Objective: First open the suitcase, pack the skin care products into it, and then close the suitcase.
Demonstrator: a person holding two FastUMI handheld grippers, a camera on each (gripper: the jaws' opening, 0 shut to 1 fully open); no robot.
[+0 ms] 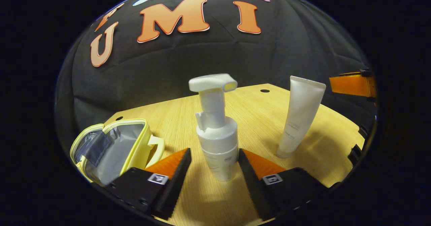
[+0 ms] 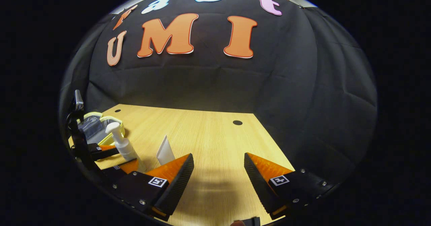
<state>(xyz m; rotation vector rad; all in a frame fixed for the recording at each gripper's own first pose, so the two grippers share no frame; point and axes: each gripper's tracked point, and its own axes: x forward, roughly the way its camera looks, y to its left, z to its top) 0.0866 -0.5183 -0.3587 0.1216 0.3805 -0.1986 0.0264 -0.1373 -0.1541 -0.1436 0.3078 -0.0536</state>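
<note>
A white pump bottle (image 1: 217, 131) stands upright on the wooden table (image 1: 256, 118), between the fingers of my left gripper (image 1: 214, 151). The jaws are open around its lower body; the right finger sits almost against it and a gap remains on the left. A white tube (image 1: 299, 118) stands on its cap to the right of the bottle. The small yellow suitcase (image 1: 111, 145) lies open at the left, showing its grey lining. In the right gripper view, my right gripper (image 2: 219, 158) hangs open and empty over bare table (image 2: 208, 135), with the bottle (image 2: 123, 145), tube (image 2: 165, 150) and suitcase (image 2: 94, 126) far left.
The black cloth wall rises right behind the table. Two small dark holes (image 2: 237, 122) mark the tabletop near its far edge. The table's right edge (image 2: 272, 141) runs close beside my right gripper. The left gripper (image 2: 101, 152) shows at the far left of the right gripper view.
</note>
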